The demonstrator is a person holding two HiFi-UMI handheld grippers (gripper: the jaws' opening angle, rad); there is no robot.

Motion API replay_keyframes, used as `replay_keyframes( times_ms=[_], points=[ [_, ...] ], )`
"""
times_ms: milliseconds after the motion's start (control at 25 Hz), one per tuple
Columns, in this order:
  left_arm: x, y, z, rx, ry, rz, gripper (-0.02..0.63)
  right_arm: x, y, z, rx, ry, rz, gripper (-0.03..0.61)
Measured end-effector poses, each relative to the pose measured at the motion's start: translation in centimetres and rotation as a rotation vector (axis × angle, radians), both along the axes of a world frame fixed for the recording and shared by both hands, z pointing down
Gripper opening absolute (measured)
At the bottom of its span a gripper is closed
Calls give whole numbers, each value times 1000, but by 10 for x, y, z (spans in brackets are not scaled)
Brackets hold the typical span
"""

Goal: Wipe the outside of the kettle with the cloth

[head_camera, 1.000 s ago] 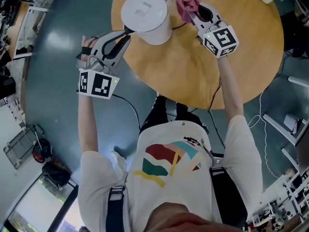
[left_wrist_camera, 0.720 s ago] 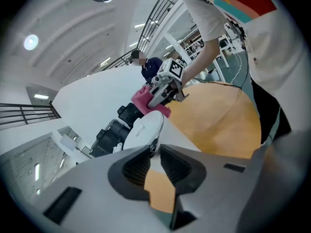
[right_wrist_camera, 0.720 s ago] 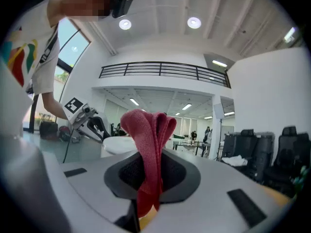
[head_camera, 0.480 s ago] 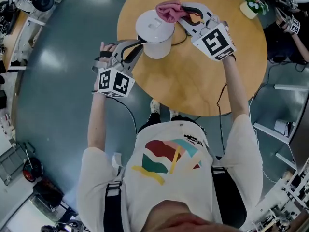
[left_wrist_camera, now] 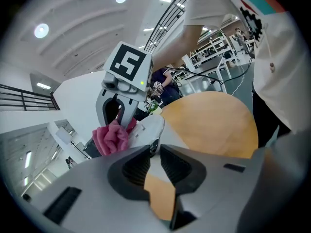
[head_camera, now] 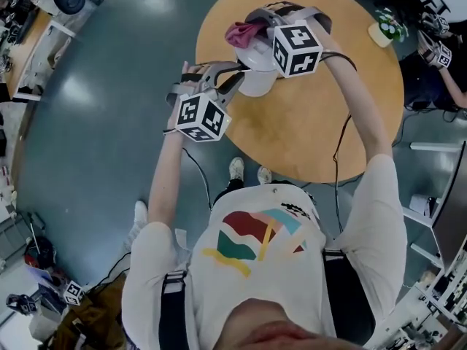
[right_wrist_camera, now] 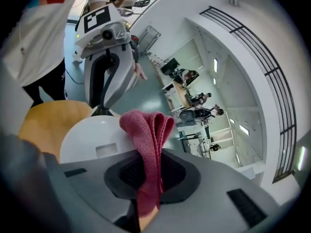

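Pinching the pink cloth [right_wrist_camera: 146, 125], the right gripper [right_wrist_camera: 148, 171] is keeping its jaws closed down to the thickness of the fabric. A strip of cloth is running between the two dark pads. A folded bunch is sticking out past the tips and lying against the upper edge of the white kettle [right_wrist_camera: 92, 140], on the side of the kettle away from the person. In the head view this gripper is reaching over the top of the kettle, and its marker cube [head_camera: 295, 49] is hiding much of the lid.

On the near-left side of the kettle, the left gripper [left_wrist_camera: 155, 148] is holding its jaws at a narrow gap, clamped on the kettle's dark handle [right_wrist_camera: 99, 111]. Its own marker cube [head_camera: 202, 117] is sitting further from the kettle, toward the person's body. The two grippers are facing each other across the kettle, each showing in the other's view.

The kettle is standing upright on a round wooden table [head_camera: 328, 122], near the table's left edge as the head view shows it. A small green and white object [head_camera: 385, 24] is lying well to the right of the kettle, at the table's far rim. A dark cable [head_camera: 339, 141] is trailing over the tabletop to the right of the kettle, toward the person. Grey floor [head_camera: 109, 122] is spreading out to the left of the kettle, beyond the table.
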State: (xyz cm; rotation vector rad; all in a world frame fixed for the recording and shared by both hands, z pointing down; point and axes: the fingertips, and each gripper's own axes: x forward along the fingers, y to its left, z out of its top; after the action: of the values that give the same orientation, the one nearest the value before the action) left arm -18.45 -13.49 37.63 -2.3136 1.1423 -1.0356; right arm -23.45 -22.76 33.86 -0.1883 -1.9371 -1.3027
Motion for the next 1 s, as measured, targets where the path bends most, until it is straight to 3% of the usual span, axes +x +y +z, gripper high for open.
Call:
replay_keyframes(
  times_ms=[400,1000],
  points=[
    [-10,10,0,0,15,10,107,7,28,16,68,146,-28,44],
    [-6,5,-1,-6,12,3,107,88,83,27,59,121,8,44]
  ],
)
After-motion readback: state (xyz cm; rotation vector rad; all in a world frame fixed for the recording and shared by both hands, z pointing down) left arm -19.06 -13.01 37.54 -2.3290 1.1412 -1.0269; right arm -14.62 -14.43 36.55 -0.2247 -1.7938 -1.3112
